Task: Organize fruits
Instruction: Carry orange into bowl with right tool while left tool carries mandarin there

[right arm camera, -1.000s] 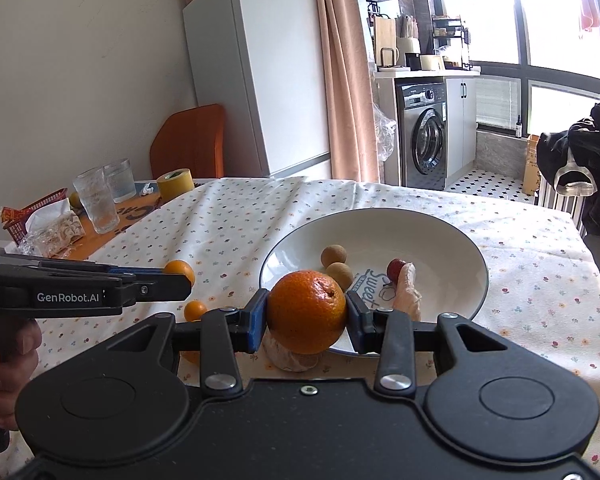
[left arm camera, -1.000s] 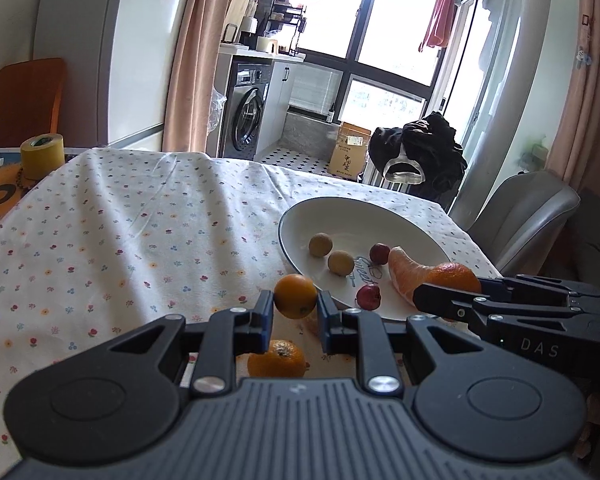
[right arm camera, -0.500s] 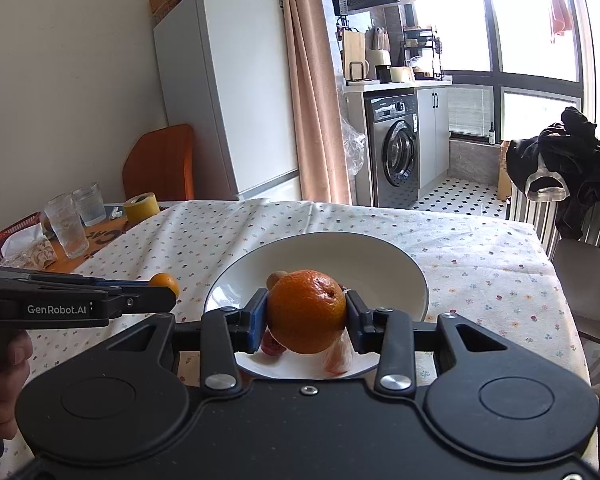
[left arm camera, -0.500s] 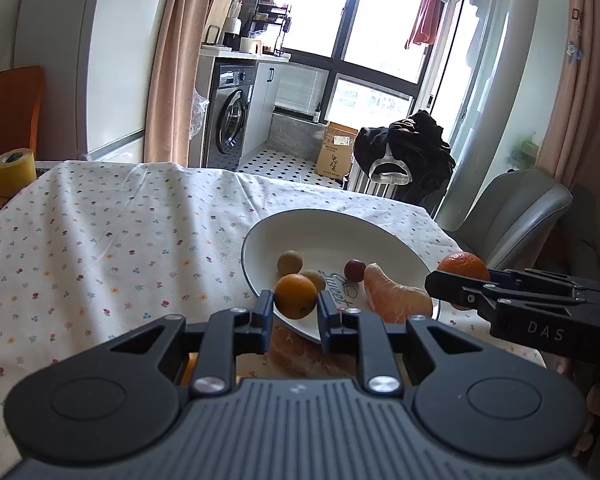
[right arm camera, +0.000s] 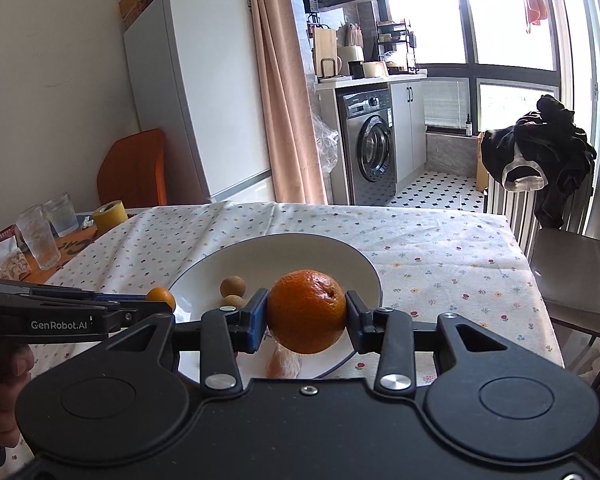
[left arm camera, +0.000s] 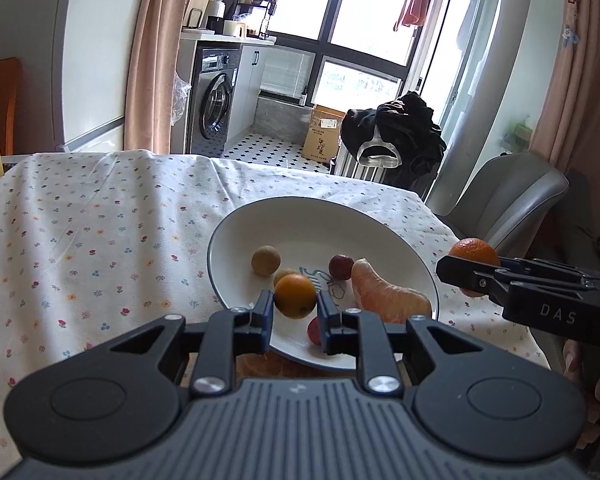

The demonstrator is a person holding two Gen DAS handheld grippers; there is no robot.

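My left gripper is shut on a small orange and hangs over the near left part of the white plate. In the plate lie two brown round fruits, two red ones and a peeled citrus piece. My right gripper is shut on a large orange above the plate's near right edge. The right gripper with its orange shows at the right of the left wrist view. The left gripper's small orange shows at the left of the right wrist view.
The plate sits on a flowered tablecloth. At the table's far left stand two glasses, a yellow tape roll and a snack tray. A grey chair stands past the table's right edge. A person's hand holds the left gripper.
Both grippers have moved forward toward the plate with their oranges held. The left one now hangs over the plate's near edge; the orange left on the cloth is out of sight.
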